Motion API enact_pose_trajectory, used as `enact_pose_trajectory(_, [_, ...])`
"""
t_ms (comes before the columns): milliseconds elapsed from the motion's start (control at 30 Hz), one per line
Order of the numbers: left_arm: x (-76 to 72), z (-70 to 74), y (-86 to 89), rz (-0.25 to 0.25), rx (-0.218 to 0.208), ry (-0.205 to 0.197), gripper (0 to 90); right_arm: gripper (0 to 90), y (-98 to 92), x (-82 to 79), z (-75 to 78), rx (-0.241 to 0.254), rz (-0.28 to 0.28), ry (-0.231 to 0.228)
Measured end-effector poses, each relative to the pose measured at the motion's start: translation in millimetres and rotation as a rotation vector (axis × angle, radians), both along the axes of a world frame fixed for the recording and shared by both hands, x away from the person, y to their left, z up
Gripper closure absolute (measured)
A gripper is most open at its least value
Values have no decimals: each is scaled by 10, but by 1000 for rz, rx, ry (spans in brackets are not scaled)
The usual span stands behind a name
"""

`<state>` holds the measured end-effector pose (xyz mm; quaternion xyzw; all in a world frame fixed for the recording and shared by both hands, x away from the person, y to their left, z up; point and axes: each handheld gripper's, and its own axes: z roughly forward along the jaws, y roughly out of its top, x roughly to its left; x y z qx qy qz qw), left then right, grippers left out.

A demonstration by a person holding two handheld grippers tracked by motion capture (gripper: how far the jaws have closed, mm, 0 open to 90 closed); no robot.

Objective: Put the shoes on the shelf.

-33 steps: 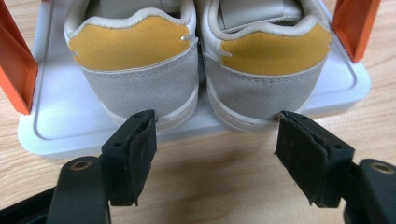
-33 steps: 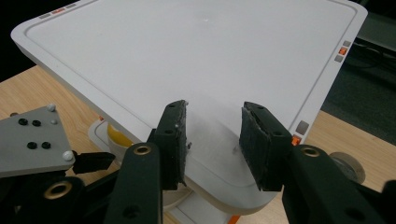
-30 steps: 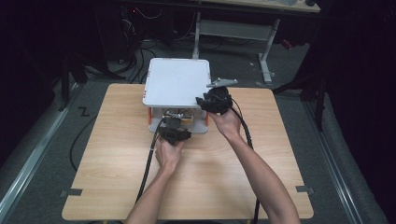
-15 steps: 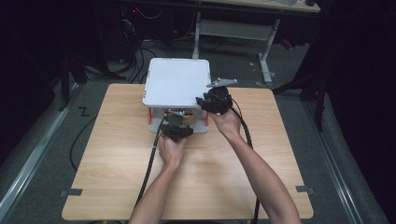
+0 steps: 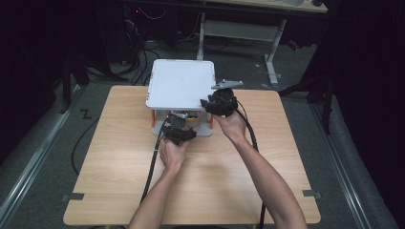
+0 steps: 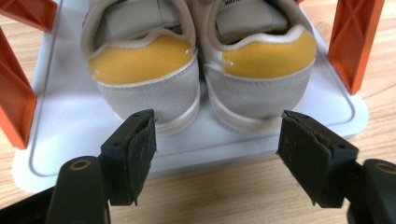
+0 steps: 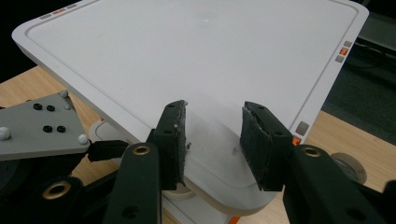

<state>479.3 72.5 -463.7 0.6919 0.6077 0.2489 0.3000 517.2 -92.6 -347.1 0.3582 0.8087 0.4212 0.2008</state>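
A white two-level rack (image 5: 179, 83) with orange posts (image 6: 355, 42) stands at the table's far middle. On its lower tray (image 6: 65, 121) sits a pair of grey-white shoes with yellow heel patches (image 6: 144, 70) (image 6: 266, 70), heels toward me. My left gripper (image 5: 179, 130) (image 6: 217, 126) is open right in front of the heels, touching neither. My right gripper (image 5: 210, 102) (image 7: 212, 121) hovers over the near right corner of the rack's top plate (image 7: 187, 51). Its jaws have just been opening, and nothing is between them.
The rack rests on a wooden table (image 5: 119, 157). Black cables trail from both grippers toward the table's near edge. The left gripper's grey plate (image 7: 39, 123) lies below the top plate's edge. Desk legs and cables stand on the dark floor beyond.
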Motion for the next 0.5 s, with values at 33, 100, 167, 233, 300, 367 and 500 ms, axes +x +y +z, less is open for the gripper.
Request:
enact_pose_trajectory(33, [-8,11,7,-5,8,1,283,593,-2,2,0,0,-2,0])
enact_pose_trajectory(100, [-45,62,28,-23,4,-5,292,563,-5,8,-1,6,-7,4])
enact_pose_trajectory(167, [-103,120,38,-44,-3,-21,307,538,-7,15,1,7,-16,5])
enact_pose_trajectory(233, [-150,160,46,-63,8,-35,312,520,-20,21,3,17,-21,14])
enact_pose_trajectory(300, [-193,198,62,-76,4,-42,314,515,-30,22,9,28,-26,28])
enact_pose_trajectory(367, [-221,235,87,-88,2,-50,316,511,-51,23,24,40,-26,36])
enact_pose_trajectory(500, [-273,299,144,-121,-23,-57,318,500,-140,-26,89,73,-27,27])
